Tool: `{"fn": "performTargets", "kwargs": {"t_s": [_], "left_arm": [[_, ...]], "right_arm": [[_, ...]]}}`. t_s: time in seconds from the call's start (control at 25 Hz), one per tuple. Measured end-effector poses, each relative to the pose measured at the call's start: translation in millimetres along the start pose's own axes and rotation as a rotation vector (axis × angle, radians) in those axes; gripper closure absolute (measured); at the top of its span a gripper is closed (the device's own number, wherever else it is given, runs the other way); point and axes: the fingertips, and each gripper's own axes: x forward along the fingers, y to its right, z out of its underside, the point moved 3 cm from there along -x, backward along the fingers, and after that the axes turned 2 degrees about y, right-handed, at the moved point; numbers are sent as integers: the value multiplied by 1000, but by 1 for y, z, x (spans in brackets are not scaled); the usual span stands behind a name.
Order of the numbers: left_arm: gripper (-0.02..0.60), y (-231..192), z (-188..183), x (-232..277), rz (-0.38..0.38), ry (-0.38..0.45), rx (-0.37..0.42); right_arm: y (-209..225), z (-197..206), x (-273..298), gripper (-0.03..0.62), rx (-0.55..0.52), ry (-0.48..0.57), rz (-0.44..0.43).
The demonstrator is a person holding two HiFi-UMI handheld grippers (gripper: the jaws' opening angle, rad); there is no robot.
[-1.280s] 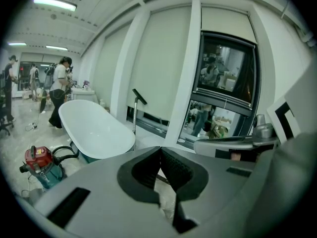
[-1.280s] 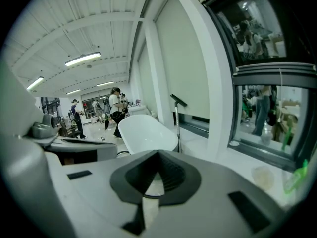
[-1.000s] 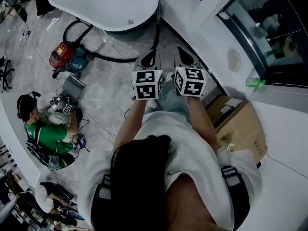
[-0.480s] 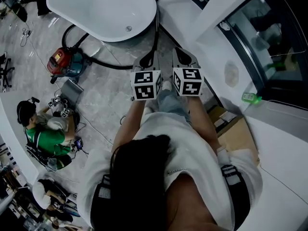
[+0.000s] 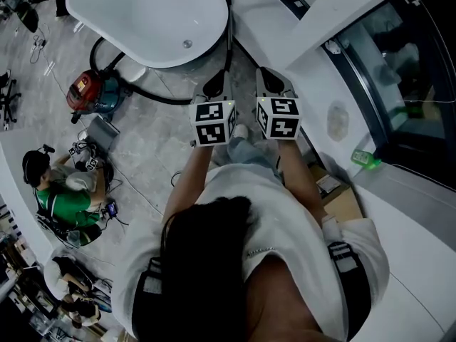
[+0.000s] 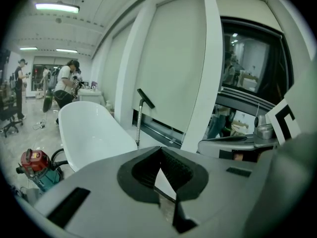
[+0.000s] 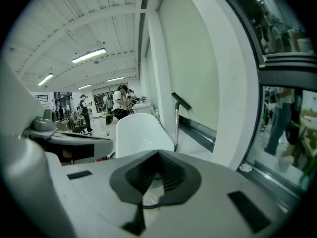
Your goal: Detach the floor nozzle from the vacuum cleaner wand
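A red and teal vacuum cleaner (image 5: 90, 91) stands on the floor left of me, and its black hose (image 5: 153, 95) curves under the tub's end. A slim metal wand (image 5: 229, 27) with a black angled top (image 6: 145, 98) stands upright beside the tub; it also shows as a wand (image 7: 176, 120) in the right gripper view. I cannot make out the floor nozzle at its foot. My left gripper (image 5: 216, 85) (image 6: 159, 155) and right gripper (image 5: 269, 79) (image 7: 157, 160) are held side by side in front of me. Both are shut and empty, short of the wand.
A white bathtub (image 5: 153, 13) lies ahead on the left. A white column and a dark glass front (image 5: 399, 70) run along the right. A cardboard box (image 5: 335, 194) and a green bottle (image 5: 363, 157) sit on the right. A seated person in green (image 5: 68, 204) is at the left, among cables.
Both grippers have travelled forward with me towards the tub and the wand. The tub, the vacuum cleaner and the box have slid nearer in the head view. The jaws stayed shut.
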Motion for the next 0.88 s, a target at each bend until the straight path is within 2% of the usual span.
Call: {"fn": "performTargets", "kwargs": {"t_s": [0.36,0.52,0.88], "left_arm": [[578,4,-9,27,-45,15,-24],[578,-3,-10,33,-81,13,-43],[578,-7,-14,35,-111,26,-52]], "right_arm": [[23,-7,27,579,-30,-19,-53],[29,-13,33,579,-35,-18,-63],[38,-12,37,579,-38,-24,-77]]}}
